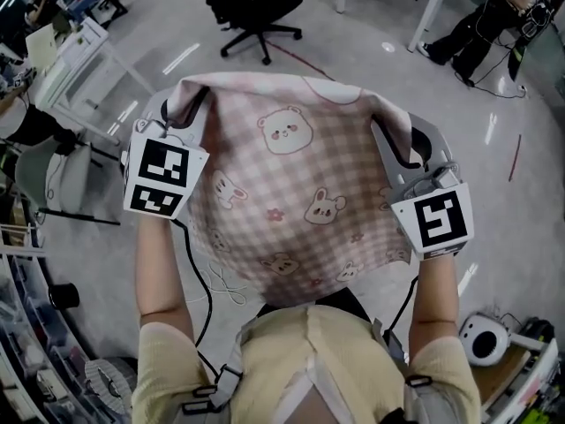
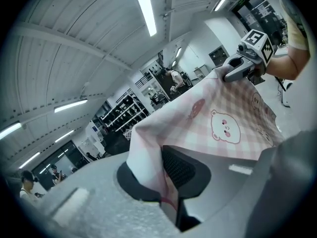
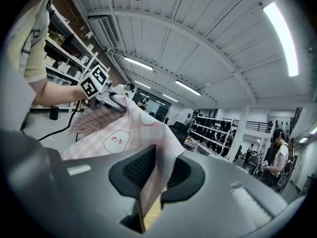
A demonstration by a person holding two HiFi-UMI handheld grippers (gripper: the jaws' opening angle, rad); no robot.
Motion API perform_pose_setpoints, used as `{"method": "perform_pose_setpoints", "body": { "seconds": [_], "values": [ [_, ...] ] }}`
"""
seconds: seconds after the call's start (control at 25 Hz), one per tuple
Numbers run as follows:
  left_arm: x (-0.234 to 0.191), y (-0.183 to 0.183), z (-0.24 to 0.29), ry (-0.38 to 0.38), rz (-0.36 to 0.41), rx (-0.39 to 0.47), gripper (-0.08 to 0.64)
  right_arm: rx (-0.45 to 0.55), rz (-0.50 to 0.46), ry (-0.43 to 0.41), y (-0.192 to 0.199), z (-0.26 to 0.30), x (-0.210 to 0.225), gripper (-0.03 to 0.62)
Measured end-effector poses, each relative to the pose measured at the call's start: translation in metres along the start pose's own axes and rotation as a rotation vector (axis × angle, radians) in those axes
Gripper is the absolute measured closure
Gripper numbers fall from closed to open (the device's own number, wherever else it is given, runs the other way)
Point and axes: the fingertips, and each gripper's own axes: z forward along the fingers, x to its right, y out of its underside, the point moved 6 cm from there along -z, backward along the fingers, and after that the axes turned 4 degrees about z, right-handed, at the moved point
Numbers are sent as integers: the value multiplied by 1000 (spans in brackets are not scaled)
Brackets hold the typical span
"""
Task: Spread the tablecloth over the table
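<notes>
Head view shows the cloth (image 1: 291,184) stretched in the air, the left gripper (image 1: 199,102) at 10 o'clock and the right gripper (image 1: 388,140) at 2 o'clock each pinching a corner. It hangs over floor (image 1: 508,210), on no table, so laying it out seems left.

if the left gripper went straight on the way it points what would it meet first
The tablecloth that the left gripper pinches in its tongs; past it the way looks free, only distant shelving, though depth is unclear.
</notes>
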Motion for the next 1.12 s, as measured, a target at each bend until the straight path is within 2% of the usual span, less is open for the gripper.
{"method": "perform_pose_setpoints", "body": {
  "seconds": [0.16,0.28,0.44,0.84,1.12],
  "values": [
    [-3,1,44,12,-7,-24,531,-6,-1,-14,20,25,24,545],
    [-3,1,107,23,-13,-55,531,-10,2,-29,55,61,61,543],
    [4,8,167,79,-27,-103,529,-32,-5,-56,92,90,90,538],
    [7,24,196,158,-51,-171,526,-107,15,-93,106,111,96,531],
    [9,29,209,216,-44,-189,525,-157,15,-85,106,114,96,528]
  ]
}}
